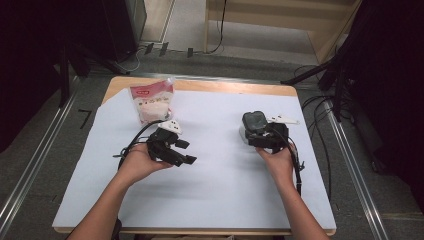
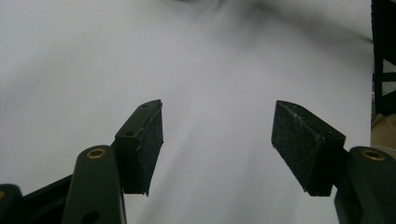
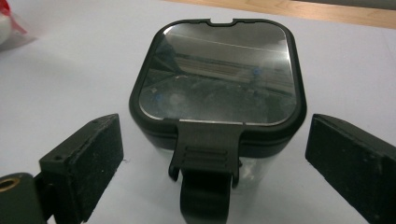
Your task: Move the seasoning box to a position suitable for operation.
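A square container (image 1: 254, 121) with a black lid and front latch stands right of the middle of the white sheet (image 1: 220, 180). In the right gripper view the container (image 3: 219, 74) sits just ahead of my right gripper (image 3: 215, 140). Its jaws stand open on either side of the latch, and both pads are clear of the container walls. In the high view my right gripper (image 1: 261, 136) points away from the person toward the container. My left gripper (image 1: 187, 151) lies left of the middle, open, over bare sheet. Its pads (image 2: 144, 140) have nothing between them.
A clear bag with a red label and white contents (image 1: 151, 102) stands at the back left of the sheet; its corner (image 3: 7, 23) shows in the right gripper view. The wooden table edge (image 1: 225, 86) runs along the back. Cables (image 1: 320, 130) hang off the right side.
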